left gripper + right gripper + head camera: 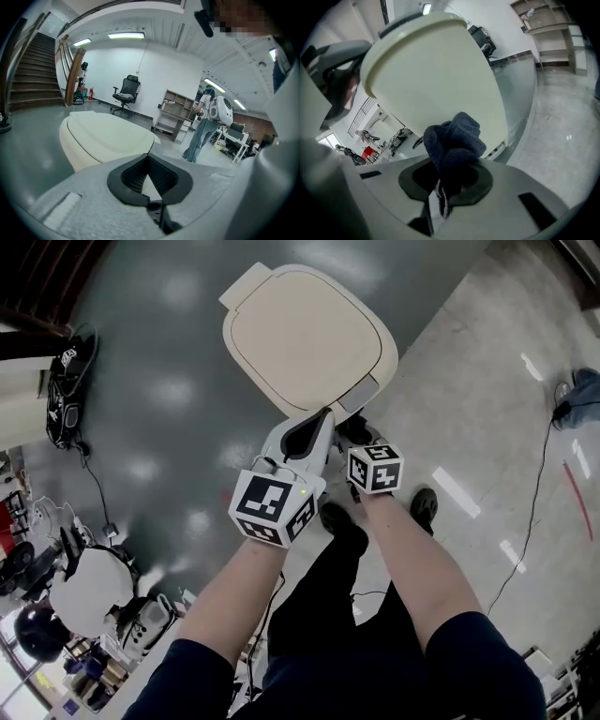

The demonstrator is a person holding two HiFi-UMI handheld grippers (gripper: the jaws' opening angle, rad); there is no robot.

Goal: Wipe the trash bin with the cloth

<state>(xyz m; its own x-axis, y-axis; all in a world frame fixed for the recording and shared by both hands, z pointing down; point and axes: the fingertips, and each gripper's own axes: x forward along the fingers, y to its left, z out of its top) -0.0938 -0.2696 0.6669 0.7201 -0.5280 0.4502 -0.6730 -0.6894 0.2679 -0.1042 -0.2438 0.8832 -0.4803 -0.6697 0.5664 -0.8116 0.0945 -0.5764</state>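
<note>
The cream trash bin stands on the floor just ahead, lid closed. My right gripper is shut on a dark blue cloth, which bunches out of its jaws close to the bin's side wall, below the lid; contact cannot be told. Beside it on the left, my left gripper points at the bin's near corner, shut and holding nothing. In the left gripper view the bin sits just beyond the closed jaw tips. The cloth is mostly hidden in the head view.
Cables run over the pale floor at right. A black bag and a white rounded device lie at left. A staircase, an office chair, shelves and a standing person are beyond the bin.
</note>
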